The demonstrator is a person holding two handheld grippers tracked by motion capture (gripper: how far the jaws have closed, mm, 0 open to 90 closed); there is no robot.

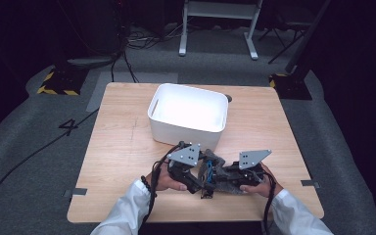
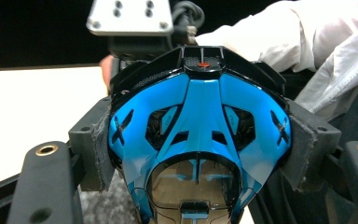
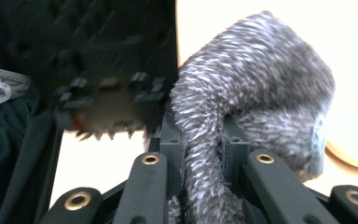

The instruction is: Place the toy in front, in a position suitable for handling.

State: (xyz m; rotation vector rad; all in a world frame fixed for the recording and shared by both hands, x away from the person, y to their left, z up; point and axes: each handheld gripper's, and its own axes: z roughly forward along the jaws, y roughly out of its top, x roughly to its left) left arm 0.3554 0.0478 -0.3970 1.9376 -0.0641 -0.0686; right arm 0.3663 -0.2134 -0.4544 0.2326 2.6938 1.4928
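Observation:
A grey fuzzy shoe (image 1: pixel 221 175) with a blue and black moulded sole is held between both grippers just above the table's front edge. My left gripper (image 1: pixel 201 179) comes in from the left, and in the left gripper view its padded jaws (image 2: pixel 200 149) clamp the two sides of the blue sole (image 2: pixel 200 116). From the right, my right gripper (image 1: pixel 235 179) meets the shoe. In the right gripper view its jaws (image 3: pixel 204 144) pinch a fold of the grey fuzzy upper (image 3: pixel 256 88). A hand in a white sleeve holds each gripper.
A white rectangular bin (image 1: pixel 181 132) stands open at the middle back of the wooden table (image 1: pixel 122 147), just beyond the grippers. Cables and stand feet lie on the grey floor beyond the table. Bare wood lies left and right of the bin.

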